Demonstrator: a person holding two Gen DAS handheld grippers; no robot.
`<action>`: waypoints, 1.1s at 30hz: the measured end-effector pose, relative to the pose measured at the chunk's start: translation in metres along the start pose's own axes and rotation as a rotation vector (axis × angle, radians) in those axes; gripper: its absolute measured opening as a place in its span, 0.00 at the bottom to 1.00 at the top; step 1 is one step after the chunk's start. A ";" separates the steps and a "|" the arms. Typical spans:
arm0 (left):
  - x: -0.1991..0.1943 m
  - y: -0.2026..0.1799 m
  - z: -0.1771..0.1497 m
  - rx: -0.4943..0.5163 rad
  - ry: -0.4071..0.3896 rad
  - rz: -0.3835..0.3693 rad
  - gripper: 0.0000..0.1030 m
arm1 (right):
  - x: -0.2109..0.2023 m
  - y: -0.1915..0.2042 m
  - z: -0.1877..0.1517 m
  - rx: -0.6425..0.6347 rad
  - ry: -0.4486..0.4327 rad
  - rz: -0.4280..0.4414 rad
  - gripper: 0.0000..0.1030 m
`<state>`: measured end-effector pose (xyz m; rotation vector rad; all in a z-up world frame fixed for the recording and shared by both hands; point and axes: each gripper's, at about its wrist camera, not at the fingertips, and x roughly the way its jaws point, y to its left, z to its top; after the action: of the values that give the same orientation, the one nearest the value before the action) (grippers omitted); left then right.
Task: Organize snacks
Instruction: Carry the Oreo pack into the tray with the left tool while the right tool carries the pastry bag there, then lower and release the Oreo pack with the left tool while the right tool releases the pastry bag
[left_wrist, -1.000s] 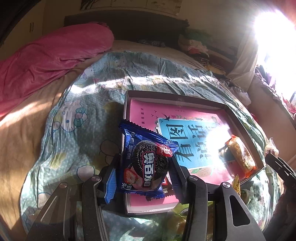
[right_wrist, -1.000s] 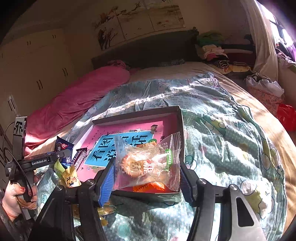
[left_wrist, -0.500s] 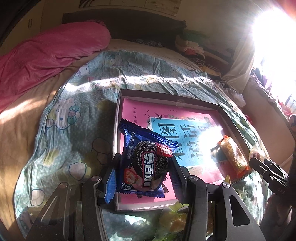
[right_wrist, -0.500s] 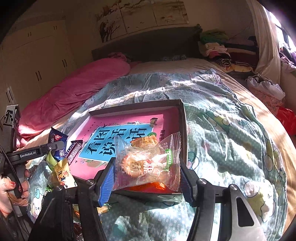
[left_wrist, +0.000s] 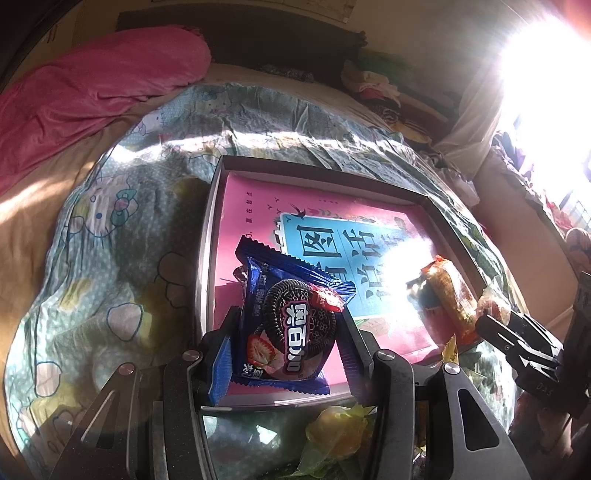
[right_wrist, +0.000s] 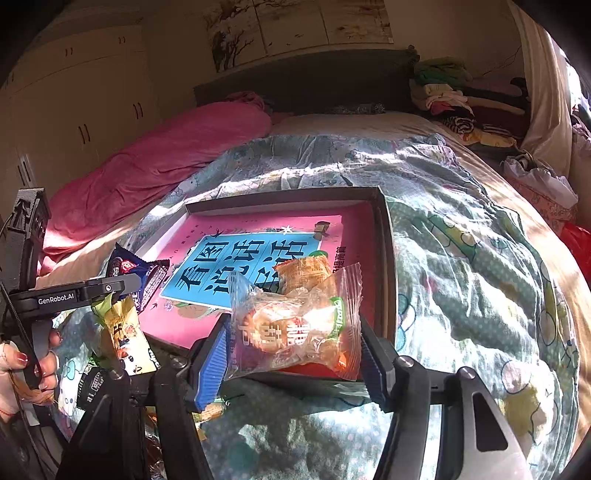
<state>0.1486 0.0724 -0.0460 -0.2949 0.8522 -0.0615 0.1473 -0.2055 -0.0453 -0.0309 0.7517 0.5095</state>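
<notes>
A dark shallow box (left_wrist: 210, 236) (right_wrist: 384, 236) lined with a pink and blue book lies on the bed. My left gripper (left_wrist: 286, 332) is shut on a blue Oreo packet (left_wrist: 291, 321), held over the box's near left corner. My right gripper (right_wrist: 291, 332) is shut on a clear cake packet (right_wrist: 295, 328), held over the box's near right corner. An orange snack packet (left_wrist: 450, 295) (right_wrist: 304, 271) lies inside the box at its right side. The Oreo packet also shows in the right wrist view (right_wrist: 136, 273).
Several loose snacks lie on the quilt in front of the box, among them a yellow packet (right_wrist: 125, 332) and a yellow-green one (left_wrist: 336, 432). A pink duvet (right_wrist: 159, 166) lies at the far left. Clothes (right_wrist: 447, 96) pile up at the headboard.
Both grippers have moved forward over the box with their packets still held. The box looks larger and nearer in both views.
</notes>
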 end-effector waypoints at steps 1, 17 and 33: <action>0.001 -0.001 0.000 0.003 0.003 -0.003 0.50 | 0.001 0.000 0.000 -0.003 0.001 -0.003 0.62; 0.002 0.004 -0.001 -0.019 0.018 0.003 0.50 | -0.001 -0.006 0.000 0.023 -0.002 -0.037 0.66; -0.005 0.003 -0.001 -0.013 0.013 0.010 0.52 | -0.010 -0.005 0.002 0.015 -0.032 -0.033 0.69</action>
<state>0.1445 0.0758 -0.0441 -0.3030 0.8670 -0.0484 0.1447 -0.2134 -0.0376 -0.0209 0.7222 0.4713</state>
